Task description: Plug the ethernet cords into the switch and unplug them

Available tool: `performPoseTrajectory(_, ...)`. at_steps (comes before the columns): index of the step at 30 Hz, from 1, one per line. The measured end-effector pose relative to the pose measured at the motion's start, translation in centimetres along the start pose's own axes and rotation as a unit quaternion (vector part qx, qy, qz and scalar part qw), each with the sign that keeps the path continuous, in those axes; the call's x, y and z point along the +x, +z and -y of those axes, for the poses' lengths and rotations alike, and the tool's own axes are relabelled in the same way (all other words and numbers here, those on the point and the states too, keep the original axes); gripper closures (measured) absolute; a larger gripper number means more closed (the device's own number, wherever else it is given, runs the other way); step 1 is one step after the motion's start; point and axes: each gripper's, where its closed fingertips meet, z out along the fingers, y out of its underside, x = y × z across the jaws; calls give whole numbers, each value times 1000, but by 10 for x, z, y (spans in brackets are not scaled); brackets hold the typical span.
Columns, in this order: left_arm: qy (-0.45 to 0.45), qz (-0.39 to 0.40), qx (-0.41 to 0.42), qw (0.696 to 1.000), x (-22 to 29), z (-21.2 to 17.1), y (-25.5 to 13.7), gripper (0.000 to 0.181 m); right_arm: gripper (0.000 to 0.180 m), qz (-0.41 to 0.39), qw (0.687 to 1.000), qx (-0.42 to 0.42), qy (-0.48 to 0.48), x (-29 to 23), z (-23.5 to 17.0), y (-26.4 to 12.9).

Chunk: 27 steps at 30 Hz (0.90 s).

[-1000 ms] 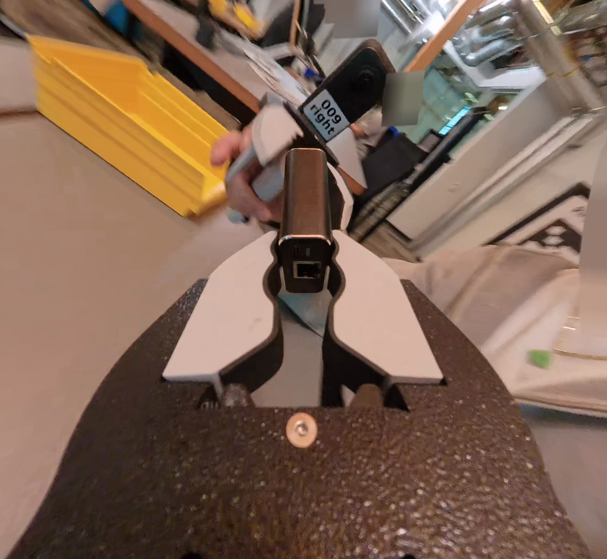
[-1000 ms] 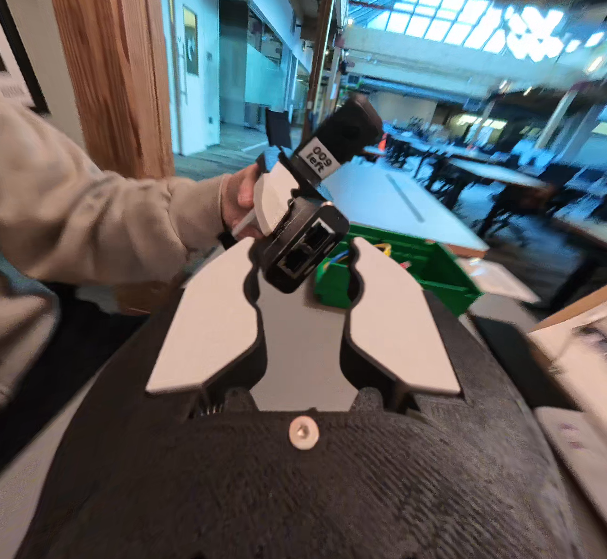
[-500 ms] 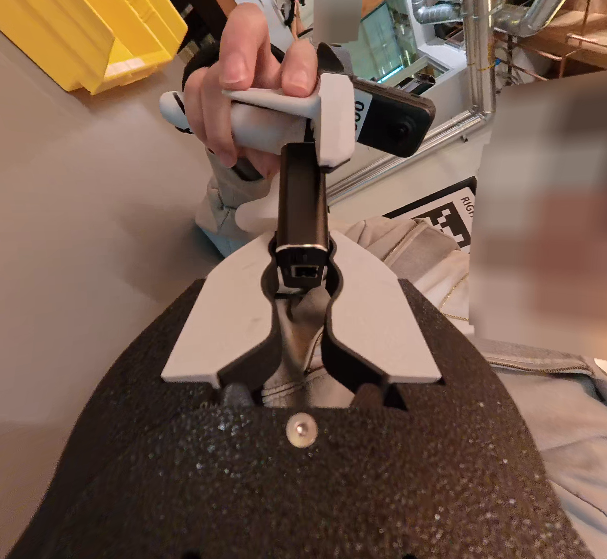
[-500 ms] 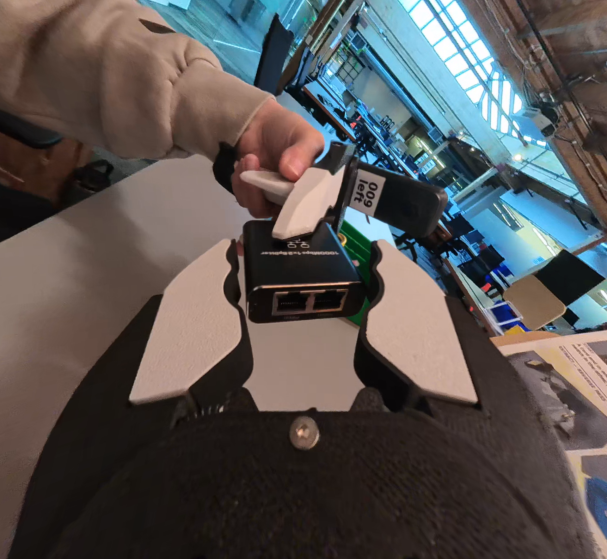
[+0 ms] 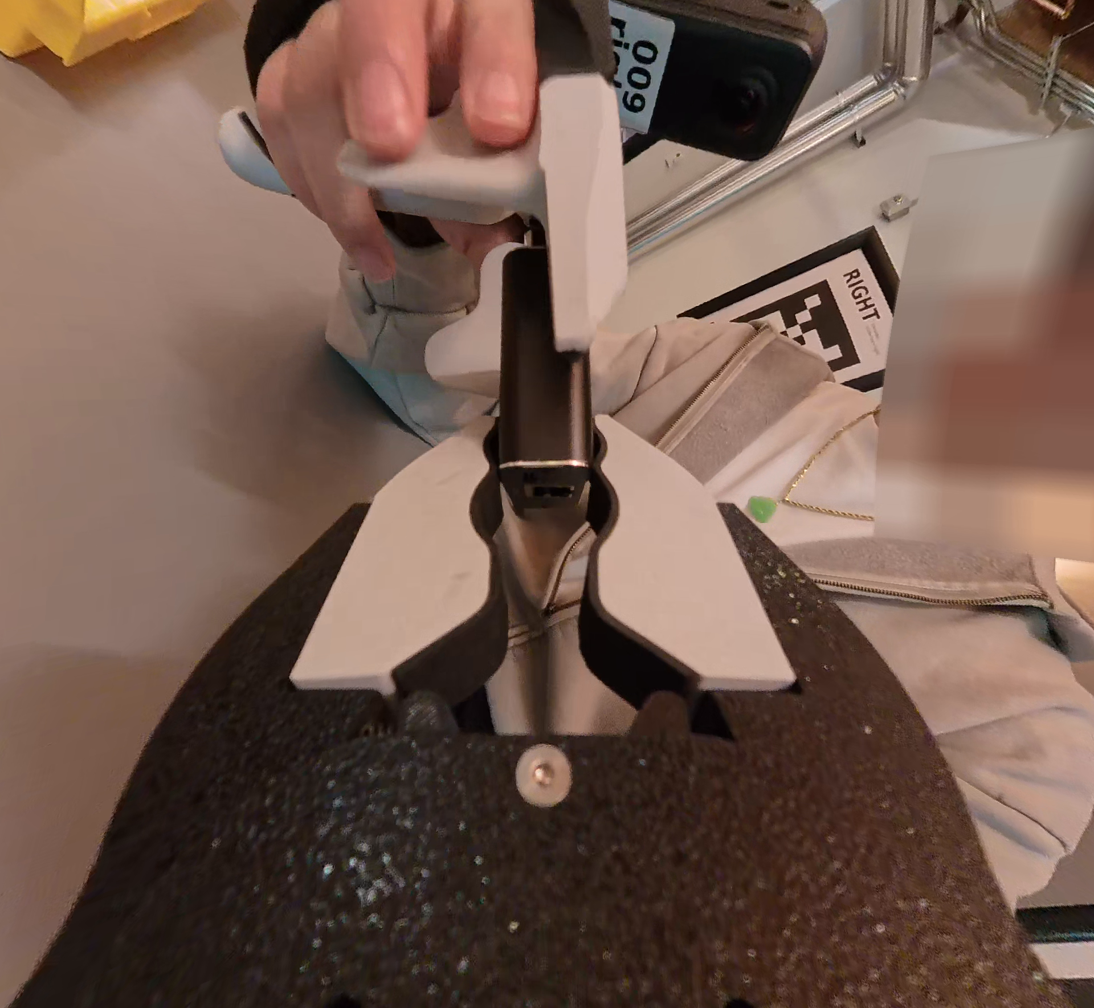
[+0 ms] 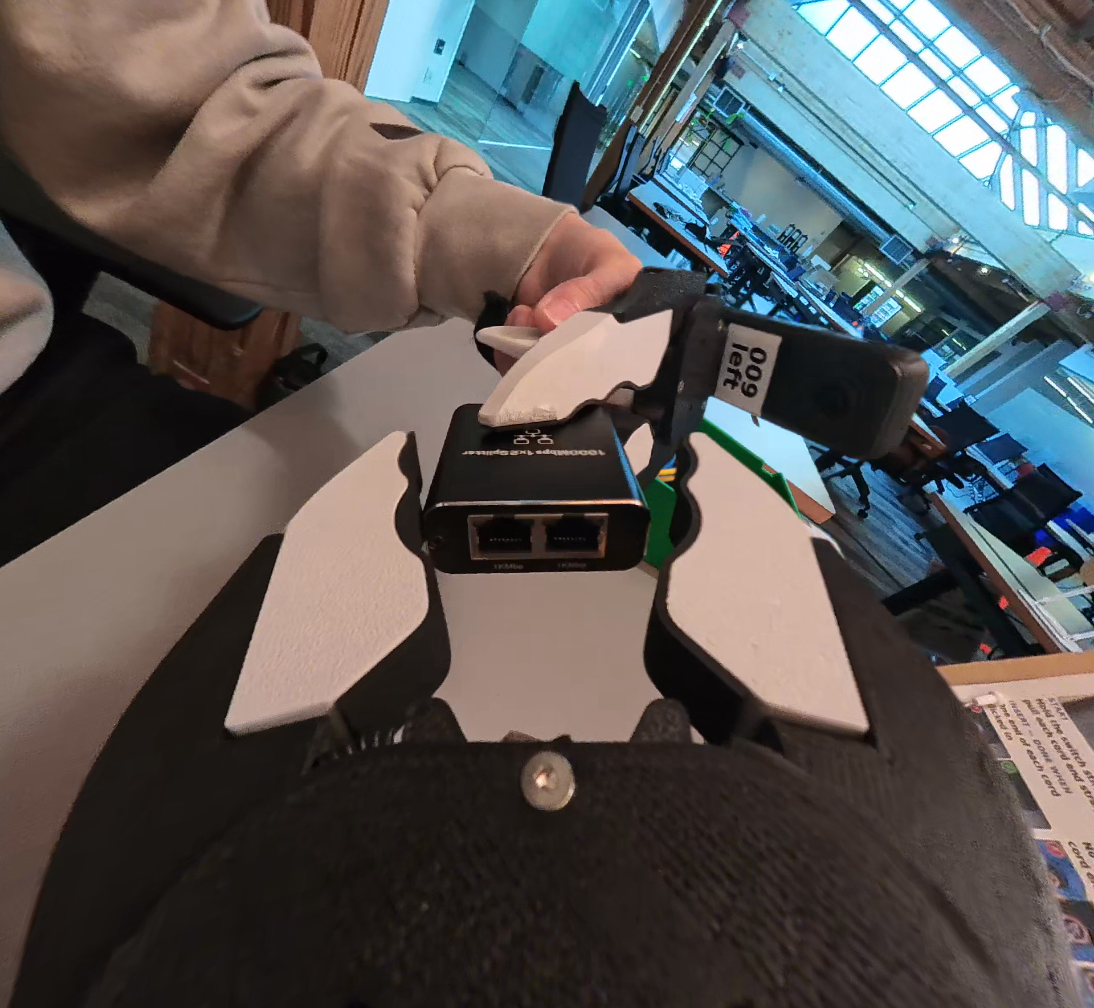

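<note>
Clamping the switch (image 5: 544,417) still, left tool (image 5: 544,482) faces the wider-spread right tool (image 6: 547,506).

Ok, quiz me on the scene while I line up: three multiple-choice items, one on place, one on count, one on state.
1. Where is the switch in the right wrist view?
A. Between the right claw's fingers
B. Lying flat on the table
C. Inside the green bin

2. How many ports are on the end facing that claw?
A. One
B. Two
C. Four

3. What state are those ports in?
A. Both have cords plugged in
B. One has a cord plugged in
C. Both are empty

Answers: 1 A, since a white finger stands on each side of the switch. 2 B, since two sockets sit side by side. 3 C, since both openings show bare contacts and no cord.
</note>
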Motion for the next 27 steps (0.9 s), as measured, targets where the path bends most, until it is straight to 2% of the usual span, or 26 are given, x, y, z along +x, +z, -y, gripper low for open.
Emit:
performPoseTrajectory(1, -3, -2, 2, 1000, 0, 1, -1, 157, 105, 4, 1000, -4, -11, -2, 0, 0)
performPoseTrajectory(4, 1, 6, 14, 1000, -1, 2, -4, 157, 105, 1, 1000, -24, -14, 1, -4, 3)
performPoseTrajectory(7, 17, 0, 78, 997, 4, 17, -11, 156, 105, -35, 999, -8, 2, 15, 1, 1)
performPoseTrajectory(12, 84, 71, 215, 970, 9, 49, -34, 141, 105, -34, 984, 141, 101, 31, 25, -26)
performPoseTrajectory(15, 138, 169, 258, 941, 6, 54, -49, 131, 105, -32, 962, 215, 165, 45, 33, -48)
performPoseTrajectory(19, 248, 277, 302, 878, 17, 61, -50, 131, 105, -20, 929, 272, 251, 60, 27, -59)
performPoseTrajectory(22, 297, 364, 287, 835, 12, 59, -43, 127, 105, -20, 920, 276, 277, 64, 19, -56)
performPoseTrajectory(23, 289, 375, 276, 836, 7, 56, -39, 124, 105, -13, 923, 267, 277, 62, 18, -52)
performPoseTrajectory(24, 268, 362, 271, 850, 3, 52, -33, 122, 105, -16, 929, 251, 272, 61, 16, -48)
performPoseTrajectory(27, 159, 239, 302, 909, 3, 49, -19, 121, 105, -12, 941, 226, 251, 55, 19, -40)
